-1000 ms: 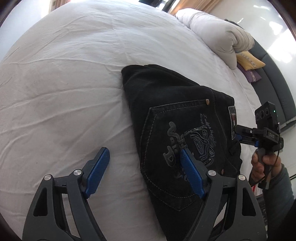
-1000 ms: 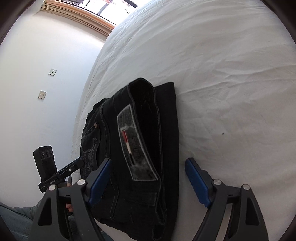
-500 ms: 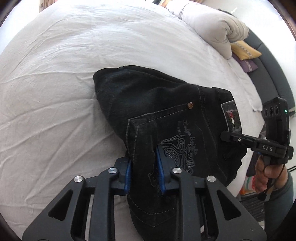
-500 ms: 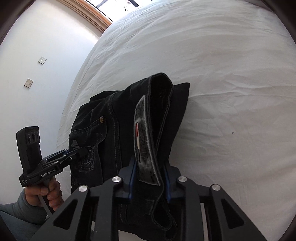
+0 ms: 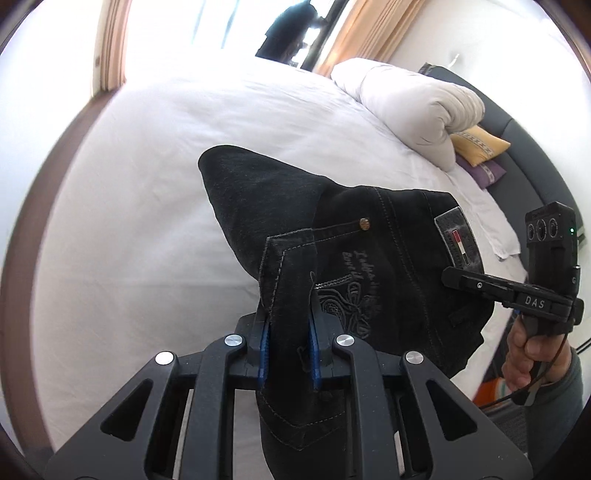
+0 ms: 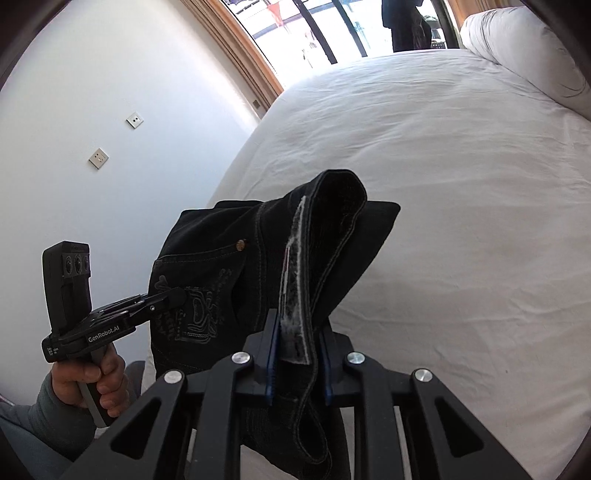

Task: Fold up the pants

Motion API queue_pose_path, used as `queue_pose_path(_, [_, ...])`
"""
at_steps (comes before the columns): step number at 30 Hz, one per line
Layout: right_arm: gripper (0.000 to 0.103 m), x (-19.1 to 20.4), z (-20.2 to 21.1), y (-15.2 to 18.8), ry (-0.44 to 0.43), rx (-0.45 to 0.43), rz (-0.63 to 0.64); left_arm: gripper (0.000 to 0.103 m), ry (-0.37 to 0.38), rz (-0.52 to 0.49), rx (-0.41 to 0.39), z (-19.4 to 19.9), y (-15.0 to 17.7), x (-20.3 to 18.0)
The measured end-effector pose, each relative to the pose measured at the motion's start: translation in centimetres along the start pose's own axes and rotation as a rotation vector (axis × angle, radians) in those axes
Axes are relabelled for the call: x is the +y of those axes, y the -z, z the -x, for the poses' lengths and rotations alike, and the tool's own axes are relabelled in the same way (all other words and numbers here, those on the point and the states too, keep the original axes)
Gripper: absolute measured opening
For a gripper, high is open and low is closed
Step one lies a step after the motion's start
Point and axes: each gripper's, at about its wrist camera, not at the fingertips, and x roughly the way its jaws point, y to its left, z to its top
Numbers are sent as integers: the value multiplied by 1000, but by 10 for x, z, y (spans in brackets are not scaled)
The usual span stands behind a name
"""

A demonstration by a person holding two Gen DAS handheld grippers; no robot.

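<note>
The folded black pants [image 5: 369, 236] hang lifted above the white bed [image 5: 147, 184]. My left gripper [image 5: 288, 332] is shut on the embroidered back-pocket side of the bundle. My right gripper [image 6: 297, 339] is shut on the waistband with its grey label patch [image 6: 293, 295]. In the left wrist view the right gripper [image 5: 461, 278] grips the bundle's right side. In the right wrist view the left gripper [image 6: 173, 297] grips the pocket area of the pants [image 6: 221, 266]. The lower fold hangs below both grippers.
A rolled white duvet [image 5: 406, 107] lies at the head of the bed beside a yellow cushion [image 5: 480, 146] and a purple one [image 5: 484, 171]. A dark headboard [image 5: 532, 155] stands behind. A wall with sockets [image 6: 98, 158] and a window [image 6: 332, 29] border the bed.
Both grippers closed on the folded pants and lifted them off the bed. The views have tilted up toward the window and wall.
</note>
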Motion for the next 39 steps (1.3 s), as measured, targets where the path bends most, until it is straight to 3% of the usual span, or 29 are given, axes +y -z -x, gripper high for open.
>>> queue_pose_path(7, [20,1,-54,-40,-42,8,-26,15,-85,-44,16,-31,-37,41])
queue_pose_path(11, [21,-17,-89,-46,-44,52,-74,16,-102,-39,54,-65,-36,65])
queue_pose_path(12, [26,-25,-101,-44,-40,77,-95,19,-109,-37,68,-77,-33,69])
queue_pose_path(14, [36,-44,-120,-36,13,120,-157,29,-127,-21,66,-94,-25,81])
queue_pose_path(15, [46,-55,-125,-29,33,123,-192,42,-135,0,60,-96,-21,84])
queue_pose_path(16, [53,-66,-126,-21,12,122,-242,55,-136,32,56,-96,-16,90])
queue_pose_path(18, [59,-83,-117,-4,-75,74,-332,70,-115,93,55,-90,-7,103])
queue_pose_path(19, [61,-88,-109,4,-80,48,-347,70,-119,104,50,-85,-1,109])
queue_pose_path(23, [69,-90,-67,30,-21,-28,-387,75,-154,120,-15,-44,19,109])
queue_pose_path(26, [73,-67,-25,46,80,-123,-320,103,-207,58,-139,16,41,82])
queue_pose_path(30, [83,-9,20,61,226,-263,-141,103,-328,-37,-307,90,64,27])
queue_pose_path(33, [101,39,59,72,277,-375,-57,103,-398,-79,-451,151,79,-11])
queue_pose_path(37, [103,101,121,85,288,-566,59,103,-511,-181,-620,220,98,-67])
queue_pose_path(39, [103,128,146,89,295,-612,103,103,-518,-178,-671,250,107,-82])
